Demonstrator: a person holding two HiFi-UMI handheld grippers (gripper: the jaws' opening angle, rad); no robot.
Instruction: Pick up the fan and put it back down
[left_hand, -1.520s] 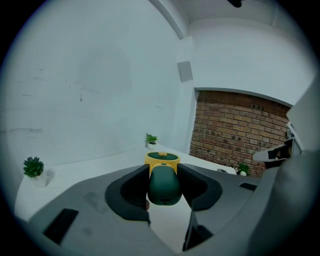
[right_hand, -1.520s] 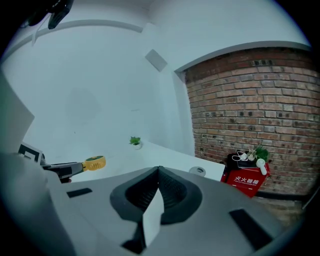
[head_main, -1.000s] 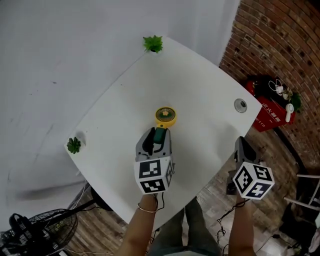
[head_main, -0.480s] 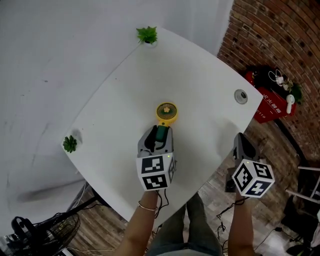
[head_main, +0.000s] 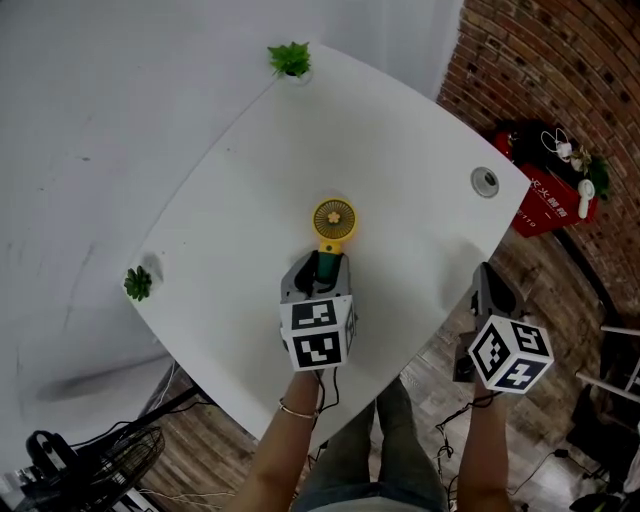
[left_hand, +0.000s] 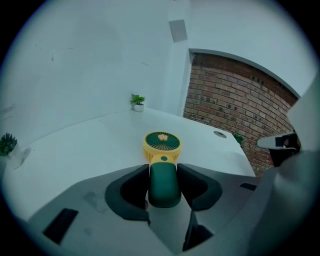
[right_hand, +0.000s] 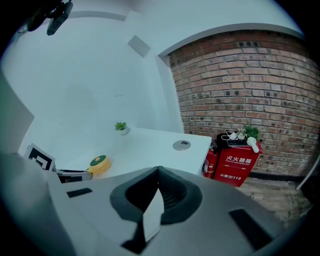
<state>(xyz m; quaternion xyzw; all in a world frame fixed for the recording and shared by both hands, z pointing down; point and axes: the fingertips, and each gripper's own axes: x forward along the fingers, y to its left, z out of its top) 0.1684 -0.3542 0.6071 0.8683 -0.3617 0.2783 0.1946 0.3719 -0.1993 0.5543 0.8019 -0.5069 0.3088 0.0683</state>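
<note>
White bench (head_main: 250, 190) beside a brick wall (head_main: 560, 70). Two small plants (head_main: 289, 59) (head_main: 137, 283) at its corners. One fan (head_main: 333, 221) mid-bench, its handle clamped by the fingers of the left gripper (head_main: 319, 264). Off the bench's edge, the right gripper (right_hand: 158, 172) has its fingers closed, empty.

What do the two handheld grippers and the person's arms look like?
The left gripper and right gripper each have a grey body, dark curved jaw pads and a white cube with black square markers. The forearms have no sleeves, and a thin bracelet circles the left wrist.
</note>
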